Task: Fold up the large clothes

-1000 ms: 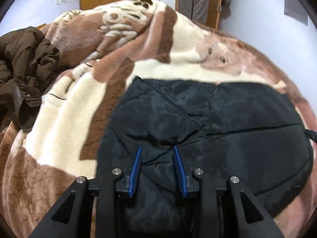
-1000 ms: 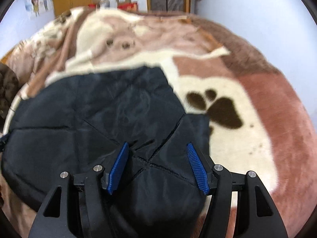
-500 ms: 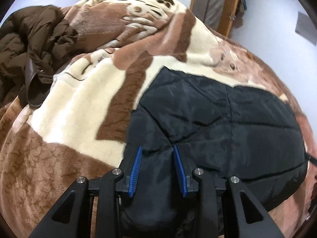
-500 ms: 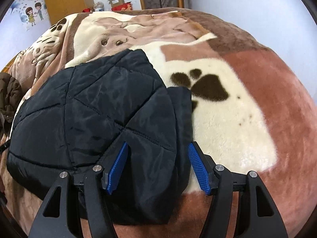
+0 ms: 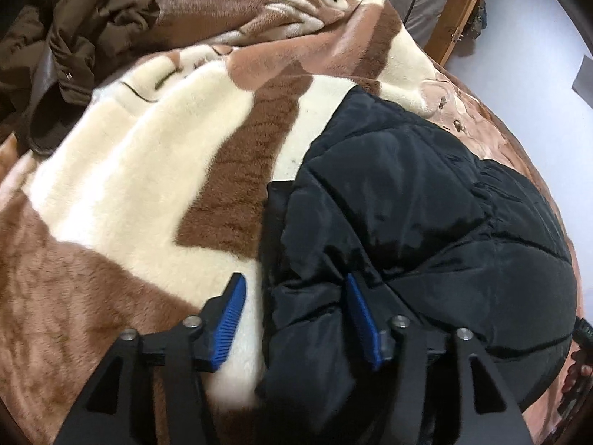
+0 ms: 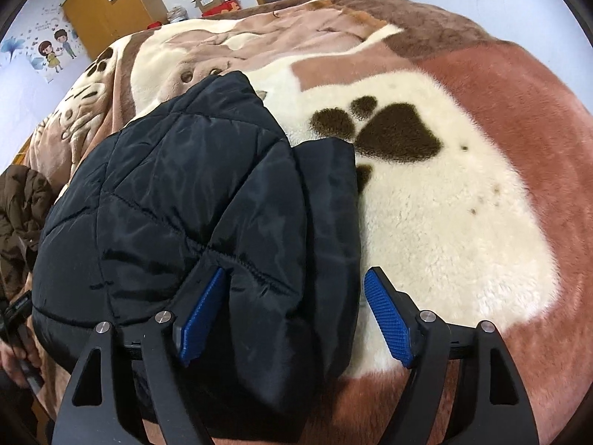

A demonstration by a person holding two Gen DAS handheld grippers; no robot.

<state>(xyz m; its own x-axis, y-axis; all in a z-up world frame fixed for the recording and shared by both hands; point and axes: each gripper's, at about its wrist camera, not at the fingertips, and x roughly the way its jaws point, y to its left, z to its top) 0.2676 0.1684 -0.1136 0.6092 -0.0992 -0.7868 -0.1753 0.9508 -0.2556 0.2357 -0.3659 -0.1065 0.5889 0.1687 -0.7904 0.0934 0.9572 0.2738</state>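
Observation:
A black quilted jacket (image 5: 426, 222) lies folded into a compact bundle on a brown and cream fleece blanket (image 5: 129, 185). It also shows in the right wrist view (image 6: 192, 193). My left gripper (image 5: 296, 319) is open, its jaws straddling the jacket's near left edge, not clamped on it. My right gripper (image 6: 292, 319) is open wide, its jaws either side of the jacket's near right edge. The jacket's underside is hidden.
A crumpled brown coat (image 5: 63, 33) lies on the blanket at the far left, also seen in the right wrist view (image 6: 22, 207). A paw print pattern (image 6: 389, 129) marks the blanket (image 6: 463, 204) right of the jacket. A wooden frame (image 5: 444, 11) and white wall stand behind.
My left gripper has opened from a narrow gap to a wide one and shifted left to the jacket's edge. My right gripper stayed open and moved nearer the jacket's right edge.

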